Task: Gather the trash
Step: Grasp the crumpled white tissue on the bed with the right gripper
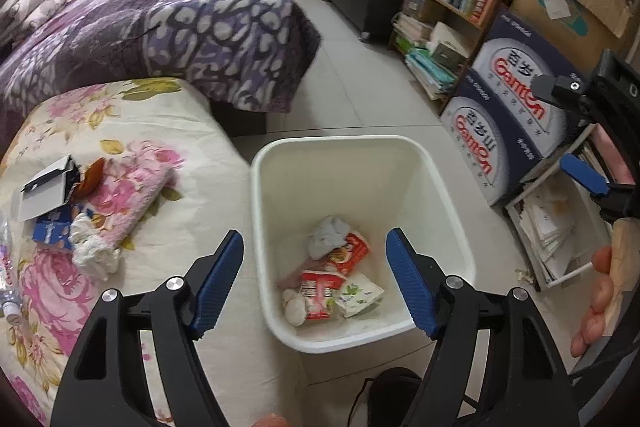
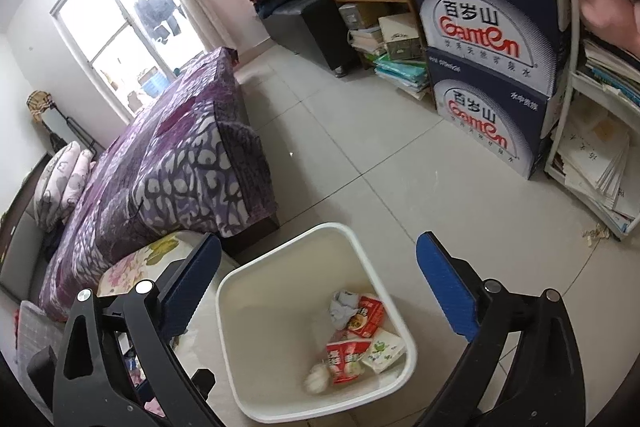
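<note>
Left tongs [image 1: 315,281] nearest the lens — blue pads spread wide, nothing between them, hanging over the white trash bin [image 1: 440,187]. Right tongs [image 2: 319,283] likewise gaping and empty, above the same bin from the other side.

Bin stands on the tiled floor [image 1: 360,75], just beside the floral-covered bed corner [image 1: 192,187]. Inside it: a crumpled grey tissue [image 1: 329,238], two red snack wrappers [image 1: 348,253], a pale green-printed packet [image 1: 360,293], a white wad [image 1: 294,307].

Trash not yet collected lies on the floral cover, well left of the bin — an opened grey-and-white carton [image 1: 42,193], a brown scrap [image 1: 91,179] touching it, a blue packet [image 1: 52,233], a crumpled white tissue [image 1: 94,251] against a pink folded cloth [image 1: 128,195]. Clear plastic bottle [image 1: 8,279] at the frame's left edge, only partly visible.

Handling, as judged: all of it light. Tissue soft, compresses under the pads — pinch through the middle of the bulk. Carton thin-walled, likely to crush; take it across a flat flap or edge. Blue packet probably slick, lies flat on soft bedding, so the tongs may need to dig in slightly to get under an edge. Bottle would roll; grip across its body.
</note>
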The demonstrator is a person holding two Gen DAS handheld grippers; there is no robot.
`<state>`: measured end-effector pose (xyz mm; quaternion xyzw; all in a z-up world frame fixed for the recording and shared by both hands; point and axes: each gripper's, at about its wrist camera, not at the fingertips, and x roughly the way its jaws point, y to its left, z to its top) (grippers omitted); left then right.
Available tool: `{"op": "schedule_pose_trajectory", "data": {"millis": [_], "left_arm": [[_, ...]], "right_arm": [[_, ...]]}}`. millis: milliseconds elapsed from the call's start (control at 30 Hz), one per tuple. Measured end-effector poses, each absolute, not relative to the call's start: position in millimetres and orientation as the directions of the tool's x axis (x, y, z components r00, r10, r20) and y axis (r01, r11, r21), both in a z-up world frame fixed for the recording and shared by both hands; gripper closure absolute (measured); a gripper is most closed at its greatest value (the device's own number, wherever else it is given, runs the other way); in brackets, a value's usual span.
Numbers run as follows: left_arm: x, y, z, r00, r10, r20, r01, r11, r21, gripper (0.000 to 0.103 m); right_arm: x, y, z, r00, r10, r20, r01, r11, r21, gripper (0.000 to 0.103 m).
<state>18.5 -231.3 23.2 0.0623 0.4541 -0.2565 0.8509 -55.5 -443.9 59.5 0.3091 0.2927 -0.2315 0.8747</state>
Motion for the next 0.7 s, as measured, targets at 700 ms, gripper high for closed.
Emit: {"op": "schedule_pose_trajectory", "data": {"millis": [700], "left_arm": [[83.1,-38.0,1.3,0.550,0.117,-0.827,0.086,0.977,0.195,0.016]], "right_arm": [[50.1,-277.1,24.3,0.651,-0.026,-0.758,0.315,0.918,0.239,0.008]]}}
